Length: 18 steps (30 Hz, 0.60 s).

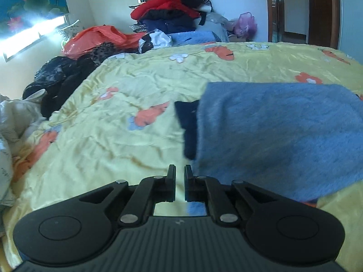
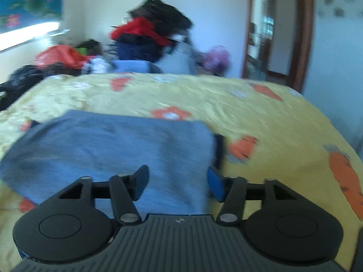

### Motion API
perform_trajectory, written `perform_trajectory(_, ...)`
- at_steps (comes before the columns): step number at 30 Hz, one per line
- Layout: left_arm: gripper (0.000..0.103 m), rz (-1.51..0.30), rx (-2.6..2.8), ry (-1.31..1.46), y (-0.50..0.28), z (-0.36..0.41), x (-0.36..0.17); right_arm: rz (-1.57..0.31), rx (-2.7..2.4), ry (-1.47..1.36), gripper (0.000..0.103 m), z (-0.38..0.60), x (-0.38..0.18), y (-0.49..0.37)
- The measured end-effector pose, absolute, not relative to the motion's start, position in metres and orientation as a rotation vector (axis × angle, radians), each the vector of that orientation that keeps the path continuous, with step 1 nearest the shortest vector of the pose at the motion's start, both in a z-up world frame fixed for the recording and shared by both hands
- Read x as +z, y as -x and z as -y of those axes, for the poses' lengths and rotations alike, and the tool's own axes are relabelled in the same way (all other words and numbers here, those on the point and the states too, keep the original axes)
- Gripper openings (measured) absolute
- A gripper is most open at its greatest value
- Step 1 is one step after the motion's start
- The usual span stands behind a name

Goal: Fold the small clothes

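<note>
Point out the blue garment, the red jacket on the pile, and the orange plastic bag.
Blue garment (image 1: 283, 136): left wrist view, middle of its fuzzy top.
Red jacket (image 1: 165, 4): left wrist view, its front, mid-pile.
Orange bag (image 1: 95, 37): left wrist view, middle of the crumpled plastic.

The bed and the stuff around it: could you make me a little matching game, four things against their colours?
Things:
1. Folded fuzzy cloth
2. Bedspread
3. Plastic bag at the far left of the bed
4. Garment in the pile by the wall

Colours:
a. Yellow with orange flowers
b. Red
c. Light blue
d. Orange

Pairs: 1-c, 2-a, 3-d, 4-b
</note>
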<state>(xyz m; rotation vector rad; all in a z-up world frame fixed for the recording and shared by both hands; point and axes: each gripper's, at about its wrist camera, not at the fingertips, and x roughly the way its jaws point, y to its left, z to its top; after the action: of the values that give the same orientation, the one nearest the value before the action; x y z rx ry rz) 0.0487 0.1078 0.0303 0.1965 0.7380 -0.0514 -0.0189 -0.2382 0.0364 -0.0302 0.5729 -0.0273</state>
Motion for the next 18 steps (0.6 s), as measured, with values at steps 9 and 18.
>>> perform_trajectory(9, 0.008, -0.767, -0.067, -0.178, -0.058, -0.083, 0.016, -0.636, 0.1, 0.077, 0.073, 0.183, 0.016, 0.003)
perform_trajectory(18, 0.01, -0.794, -0.031, -0.185, -0.058, -0.081, -0.002, -0.693, 0.085, 0.075, 0.079, 0.178, -0.013, -0.004)
